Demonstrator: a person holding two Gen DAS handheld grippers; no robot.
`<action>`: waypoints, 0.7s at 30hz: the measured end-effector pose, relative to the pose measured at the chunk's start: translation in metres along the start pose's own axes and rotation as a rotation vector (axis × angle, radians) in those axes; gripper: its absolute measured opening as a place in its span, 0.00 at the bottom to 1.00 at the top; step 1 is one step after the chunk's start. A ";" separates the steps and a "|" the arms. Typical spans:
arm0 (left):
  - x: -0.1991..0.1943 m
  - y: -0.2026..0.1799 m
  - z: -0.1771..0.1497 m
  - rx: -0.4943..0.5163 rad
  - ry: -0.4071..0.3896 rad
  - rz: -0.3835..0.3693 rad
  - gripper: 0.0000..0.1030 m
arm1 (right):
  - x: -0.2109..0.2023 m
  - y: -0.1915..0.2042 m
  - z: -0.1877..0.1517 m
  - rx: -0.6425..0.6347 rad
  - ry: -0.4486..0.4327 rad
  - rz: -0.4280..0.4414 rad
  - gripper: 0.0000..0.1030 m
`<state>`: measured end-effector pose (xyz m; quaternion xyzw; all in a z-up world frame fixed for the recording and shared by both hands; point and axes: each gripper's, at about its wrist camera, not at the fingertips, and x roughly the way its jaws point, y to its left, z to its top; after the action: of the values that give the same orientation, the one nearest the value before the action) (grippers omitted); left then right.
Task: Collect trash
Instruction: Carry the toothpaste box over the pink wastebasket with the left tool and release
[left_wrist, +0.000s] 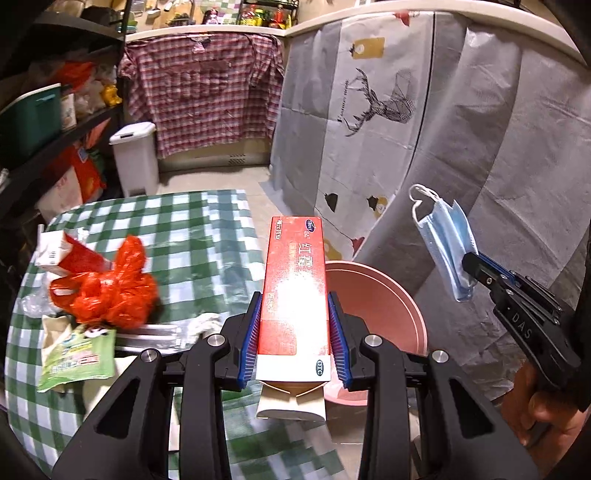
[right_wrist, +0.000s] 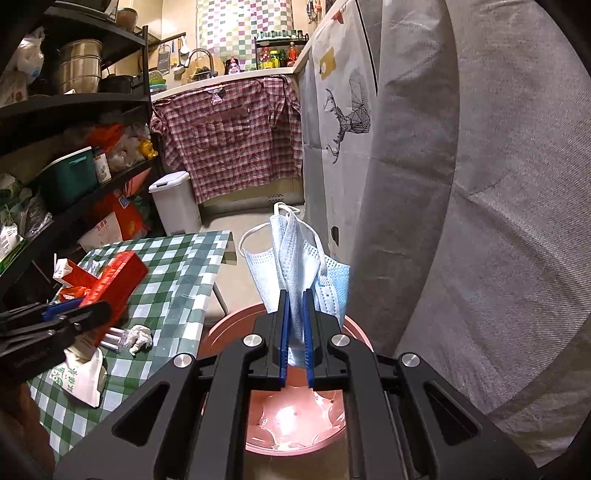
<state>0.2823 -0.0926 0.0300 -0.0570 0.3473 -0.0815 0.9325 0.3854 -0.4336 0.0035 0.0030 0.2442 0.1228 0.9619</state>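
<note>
Basin (right_wrist: 288, 424) below mask (right_wrist: 295, 266); red bag (left_wrist: 107, 291), wrappers (left_wrist: 77, 358) on table (left_wrist: 192, 236).

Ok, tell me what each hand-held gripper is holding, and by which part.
Left hand-held gripper clamps the red carton by its long sides, near its open end. Right hand-held gripper pinches the bunched blue face mask near its lower end.
</note>
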 end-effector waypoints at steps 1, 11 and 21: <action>0.003 -0.003 0.000 0.004 0.003 -0.002 0.33 | 0.002 -0.001 0.000 0.004 0.004 0.001 0.08; 0.033 -0.026 0.000 0.032 0.050 -0.007 0.33 | 0.015 -0.008 -0.001 0.025 0.046 0.001 0.08; 0.052 -0.041 -0.008 0.055 0.100 -0.007 0.33 | 0.023 -0.011 -0.008 0.032 0.082 0.002 0.09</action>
<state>0.3111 -0.1428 -0.0025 -0.0285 0.3908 -0.0968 0.9149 0.4036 -0.4391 -0.0147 0.0134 0.2853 0.1200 0.9508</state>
